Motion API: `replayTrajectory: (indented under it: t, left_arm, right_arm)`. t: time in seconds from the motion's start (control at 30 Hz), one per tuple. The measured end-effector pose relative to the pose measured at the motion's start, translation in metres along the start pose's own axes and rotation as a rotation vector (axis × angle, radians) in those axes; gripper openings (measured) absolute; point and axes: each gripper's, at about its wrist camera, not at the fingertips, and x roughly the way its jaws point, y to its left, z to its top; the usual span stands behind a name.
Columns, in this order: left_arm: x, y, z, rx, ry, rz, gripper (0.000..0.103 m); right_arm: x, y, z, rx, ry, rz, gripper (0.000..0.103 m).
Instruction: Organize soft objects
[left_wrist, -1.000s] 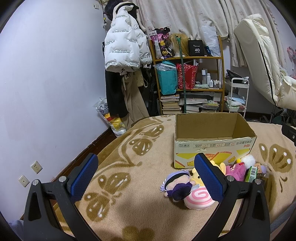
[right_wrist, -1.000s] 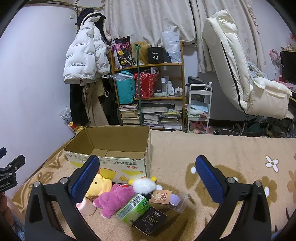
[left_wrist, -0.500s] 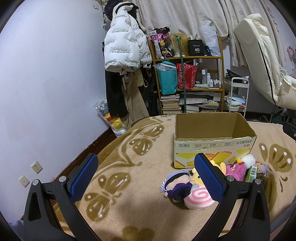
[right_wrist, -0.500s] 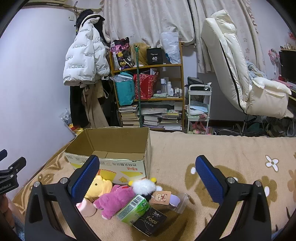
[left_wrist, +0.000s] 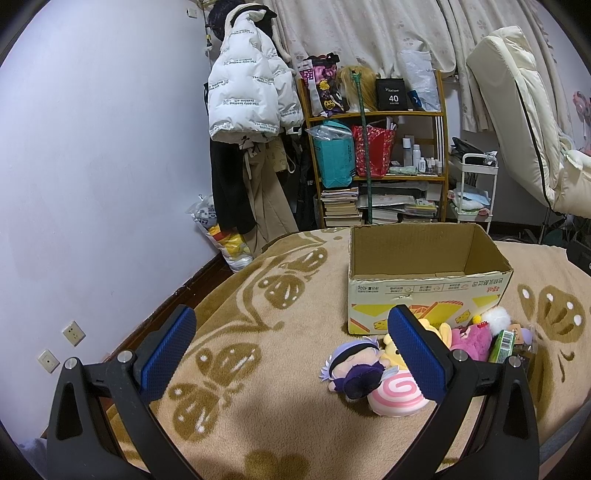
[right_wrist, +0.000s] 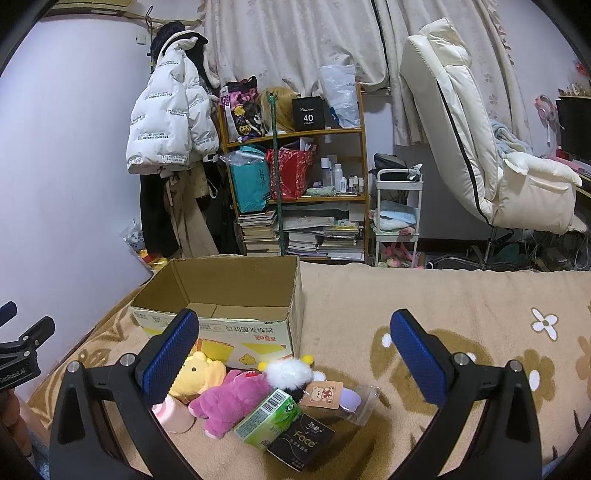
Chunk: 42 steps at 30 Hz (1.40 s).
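On the bed, over its tan blanket (left_wrist: 258, 280) with the brown butterfly pattern, I have both grippers hanging clear of everything. My left gripper (left_wrist: 291, 350) is spread wide with nothing between its blue pads, and my right gripper (right_wrist: 293, 354) is spread just as wide and equally empty.

The open cardboard box (left_wrist: 424, 291) sits toward the far edge of the bed; I see only bare cardboard inside it (right_wrist: 229, 295). The soft things lie in a loose heap just in front of the box's near wall. From the left wrist view I see a purple-haired plush doll (left_wrist: 351, 371) lying on its side, touching a pink swirl plush (left_wrist: 395, 395), with a yellow bear plush (left_wrist: 393, 343) behind them. In the right wrist view the yellow bear (right_wrist: 199, 373) rests against a magenta plush (right_wrist: 232, 402), and a white fluffy plush (right_wrist: 290, 373) sits just beside that, close to the box's corner. A green tissue pack (right_wrist: 267, 417) leans on a black tissue pack (right_wrist: 301, 443), and a clear pouch with a bear tag (right_wrist: 325, 395) lies touching them on the side away from the wall.

At the left border of the right wrist view, part of the left gripper's frame shows above the bed's wall-side edge.
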Motion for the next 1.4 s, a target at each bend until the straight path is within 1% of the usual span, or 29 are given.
replayTrajectory:
  t: [0.83, 0.87, 0.97, 1.1, 1.27, 1.4]
  left_arm:
    - [0.0, 0.001, 0.0, 0.002, 0.0, 0.0, 0.102]
    - [0.0, 0.001, 0.0, 0.002, 0.0, 0.001, 0.102]
    - [0.001, 0.001, 0.0, 0.003, 0.001, 0.0, 0.102]
    - [0.003, 0.003, -0.003, 0.014, 0.004, -0.024, 0.102]
    - [0.009, -0.002, -0.003, 0.038, 0.004, -0.047, 0.102]
    - [0.019, -0.003, 0.002, 0.044, 0.032, -0.065, 0.102]
  right_arm:
    - [0.0, -0.001, -0.002, 0.007, 0.0, 0.006, 0.103]
    - [-0.001, -0.003, 0.006, 0.008, -0.001, 0.004, 0.103]
    - [0.0, -0.002, 0.004, 0.009, -0.001, 0.006, 0.103]
    - [-0.003, -0.004, 0.006, -0.002, 0.005, -0.017, 0.103]
    - [-0.001, -0.007, 0.001, 0.0, 0.014, -0.006, 0.103]
    - [0.007, -0.001, -0.002, -0.01, 0.03, 0.004, 0.103]
